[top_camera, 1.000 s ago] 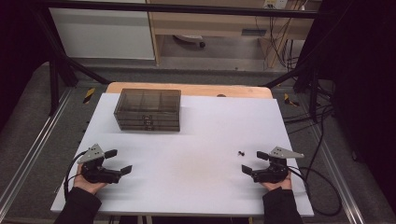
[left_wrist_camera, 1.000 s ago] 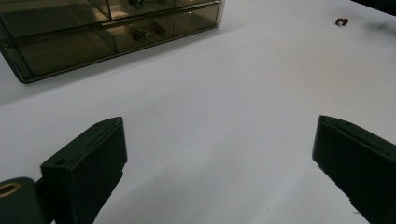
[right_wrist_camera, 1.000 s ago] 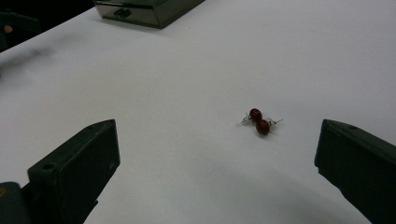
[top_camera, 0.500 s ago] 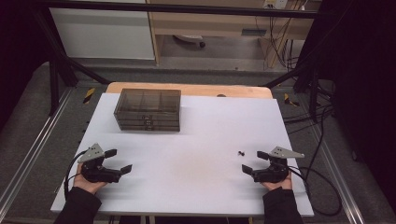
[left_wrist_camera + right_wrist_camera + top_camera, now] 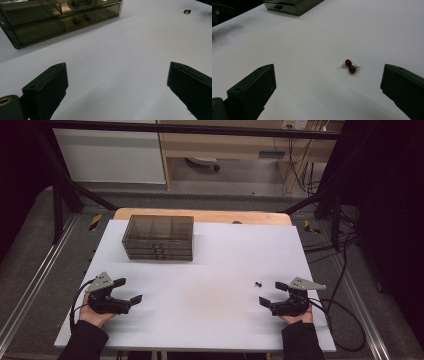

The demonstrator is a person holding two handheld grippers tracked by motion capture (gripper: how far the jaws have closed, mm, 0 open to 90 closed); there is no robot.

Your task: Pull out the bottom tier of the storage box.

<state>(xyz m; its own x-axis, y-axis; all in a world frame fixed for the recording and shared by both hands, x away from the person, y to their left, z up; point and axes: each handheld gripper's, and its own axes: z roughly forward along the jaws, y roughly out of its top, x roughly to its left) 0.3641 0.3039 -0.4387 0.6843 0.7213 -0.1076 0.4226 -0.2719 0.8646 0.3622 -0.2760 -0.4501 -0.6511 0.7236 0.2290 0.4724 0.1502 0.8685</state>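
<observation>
On table (image 5: 210, 270), both tools unmoved.

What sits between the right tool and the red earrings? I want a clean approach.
Nothing: bare white table separates the open right tool from the red earrings in the right gripper view.

The smoky, see-through plastic drawer box (image 5: 158, 237) in the upper left of the high view is glossy, with small metal pulls. The white surface (image 5: 210, 270) looks smooth and matt; bare wood (image 5: 200, 215) edges its far side. Two dark-red glossy bead earrings (image 5: 349, 67) have thin metal posts. The grippers' black fingers (image 5: 253, 87) look like matt plastic
</observation>
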